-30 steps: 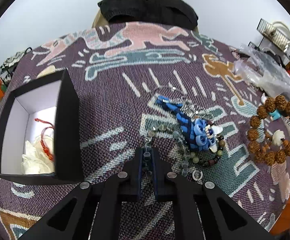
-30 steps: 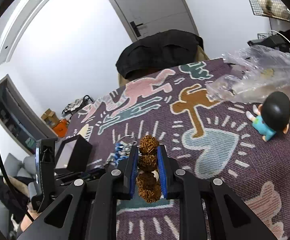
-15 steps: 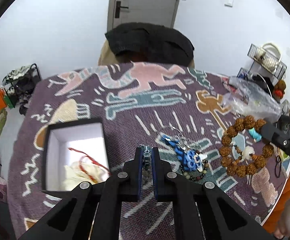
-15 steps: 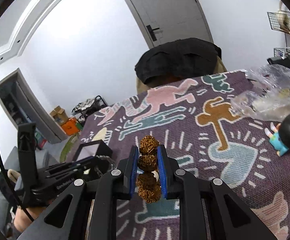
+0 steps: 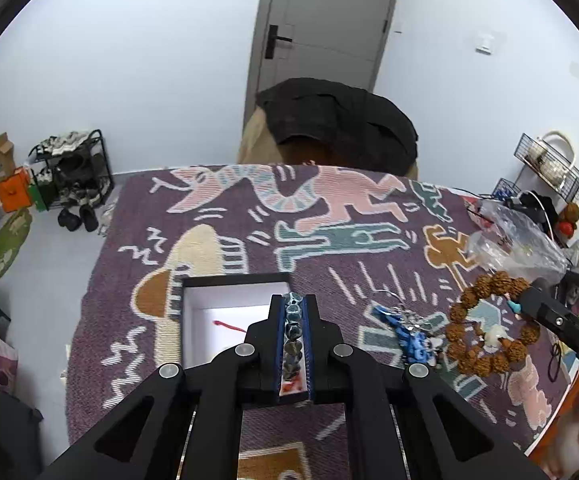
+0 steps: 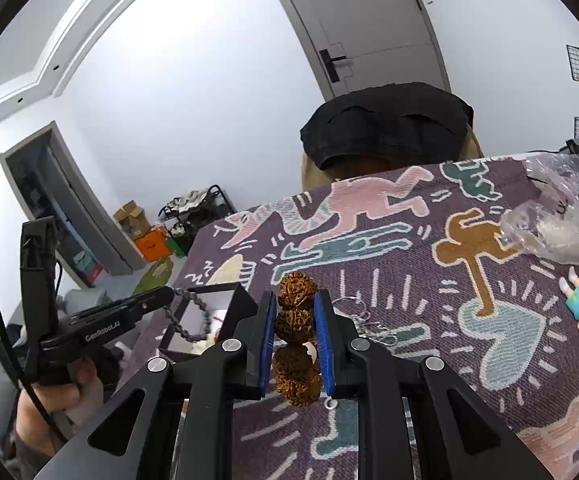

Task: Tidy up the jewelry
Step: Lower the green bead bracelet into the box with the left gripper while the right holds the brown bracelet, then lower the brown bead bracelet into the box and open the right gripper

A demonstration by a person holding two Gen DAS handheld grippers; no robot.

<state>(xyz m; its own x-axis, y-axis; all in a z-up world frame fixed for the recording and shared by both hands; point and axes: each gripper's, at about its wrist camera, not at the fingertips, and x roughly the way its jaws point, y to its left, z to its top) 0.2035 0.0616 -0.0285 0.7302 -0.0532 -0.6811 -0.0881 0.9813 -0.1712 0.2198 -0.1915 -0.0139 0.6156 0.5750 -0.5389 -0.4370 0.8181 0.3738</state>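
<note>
Left hand-held gripper (image 5: 293, 312) is clamped on a dark glassy bead bracelet (image 5: 292, 332), held up right over the open black gift box (image 5: 193, 312), with the strand dangling from its tip. You can read "GenRobot.AI" on its side from the right wrist view. Right hand-held gripper (image 6: 295, 320) is squeezed tight on a chunky brown rudraksha bracelet (image 6: 294, 336), up off the patterned purple cloth (image 5: 329, 216) covering the bench. A blue keychain charm (image 5: 409, 336) is lying on the cloth between box and rudraksha loop.

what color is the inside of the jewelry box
White inside the box, with black walls; the left wrist view shows it best.
</note>
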